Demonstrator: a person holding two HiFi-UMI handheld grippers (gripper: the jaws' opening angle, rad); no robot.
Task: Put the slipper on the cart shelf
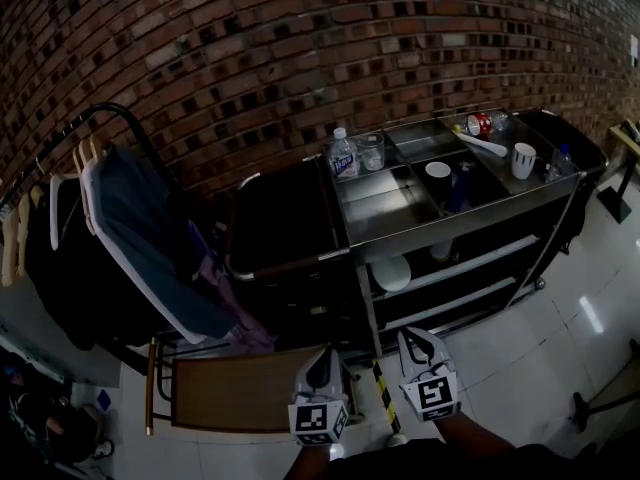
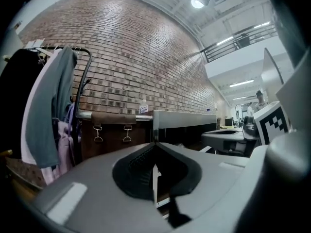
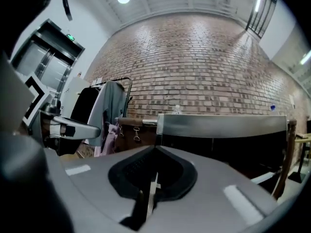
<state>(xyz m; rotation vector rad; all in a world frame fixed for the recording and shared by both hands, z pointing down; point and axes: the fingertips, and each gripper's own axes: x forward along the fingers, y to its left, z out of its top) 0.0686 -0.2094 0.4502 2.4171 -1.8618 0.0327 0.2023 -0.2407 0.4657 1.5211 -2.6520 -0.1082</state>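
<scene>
Jaws pressed together on both sides: in the head view the left gripper (image 1: pixel 322 356) and right gripper (image 1: pixel 413 338) hang low before the cart (image 1: pixel 460 216). No slipper shows anywhere, neither on the cart shelf (image 1: pixel 450 268) nor near it, so the task looks unstarted; finding, lifting and placing it all remain.

Left gripper view: the jaws meet tightly, with nothing between them.

Right gripper view: the jaws are likewise closed on nothing, facing the cart's front edge.
</scene>
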